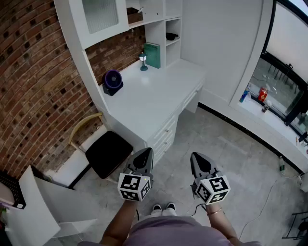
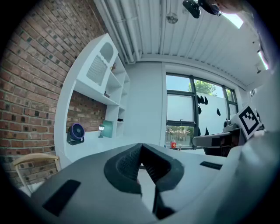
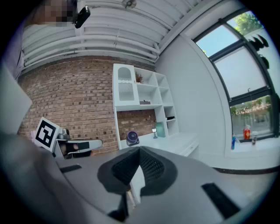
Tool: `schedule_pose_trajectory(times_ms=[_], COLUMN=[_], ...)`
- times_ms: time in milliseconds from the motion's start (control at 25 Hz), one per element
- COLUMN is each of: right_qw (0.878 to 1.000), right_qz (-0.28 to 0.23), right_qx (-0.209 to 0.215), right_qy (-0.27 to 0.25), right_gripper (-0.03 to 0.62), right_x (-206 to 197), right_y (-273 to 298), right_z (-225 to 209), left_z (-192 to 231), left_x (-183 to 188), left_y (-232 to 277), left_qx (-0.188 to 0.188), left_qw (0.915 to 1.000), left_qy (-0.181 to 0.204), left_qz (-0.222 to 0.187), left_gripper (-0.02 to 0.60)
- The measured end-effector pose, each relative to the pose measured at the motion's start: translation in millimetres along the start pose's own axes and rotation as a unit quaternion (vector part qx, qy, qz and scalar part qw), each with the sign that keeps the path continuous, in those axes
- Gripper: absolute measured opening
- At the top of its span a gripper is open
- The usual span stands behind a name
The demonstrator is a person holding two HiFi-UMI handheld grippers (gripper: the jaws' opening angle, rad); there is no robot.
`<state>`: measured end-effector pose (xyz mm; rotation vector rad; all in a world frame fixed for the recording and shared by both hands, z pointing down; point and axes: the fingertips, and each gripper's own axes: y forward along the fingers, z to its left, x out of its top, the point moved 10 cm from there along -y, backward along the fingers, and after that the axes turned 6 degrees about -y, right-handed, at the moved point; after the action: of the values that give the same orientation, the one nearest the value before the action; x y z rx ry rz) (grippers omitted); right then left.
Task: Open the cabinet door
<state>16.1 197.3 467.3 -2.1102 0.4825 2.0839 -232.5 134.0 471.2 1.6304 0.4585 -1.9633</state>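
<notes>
- Head view: the left gripper (image 1: 144,154) is hovering closed and empty, well apart from the cabinet door (image 1: 98,19).
- The right gripper (image 1: 197,158) is hovering alongside, jaws together, gripping nothing.

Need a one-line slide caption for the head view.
Shut and empty, the left gripper and right gripper are held short of the white desk; the cabinet door above it is closed.

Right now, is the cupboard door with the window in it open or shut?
Shut. The cabinet door sits flat in the front of the white shelf unit, with no gap showing around it.
</notes>
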Motion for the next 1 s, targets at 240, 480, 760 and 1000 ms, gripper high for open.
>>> schedule_pose_trajectory(times_ms=[240, 480, 760, 1000], right_qw=[1.000, 1.000, 1.000, 1.000], right_qz=[-0.001, 0.002, -0.001, -0.005], right_qx=[0.001, -0.001, -0.013, -0.008], right_qy=[0.002, 0.014, 0.010, 0.014], right_gripper=[0.003, 0.003, 0.010, 0.069], right_x=[1.0, -5.8, -6.2, -1.5], right_y=[-1.9, -3.8, -2.5, 0.1], right_z=[2.6, 4.6, -2.8, -15.8], left_z=[0.5, -2.5, -3.2, -8.7], left_x=[2.0, -0.3, -2.5, -0.2], left_y=[-3.8, -7.9, -4.9, 4.9], left_qx=[0.002, 0.001, 0.013, 0.017], left_qw=[1.0000, 1.0000, 0.9999, 0.9998], left_qy=[-0.002, 0.001, 0.004, -0.003], left_qz=[-0.004, -0.003, 0.000, -0.012], left_gripper=[0.000, 0.000, 0.000, 0.053])
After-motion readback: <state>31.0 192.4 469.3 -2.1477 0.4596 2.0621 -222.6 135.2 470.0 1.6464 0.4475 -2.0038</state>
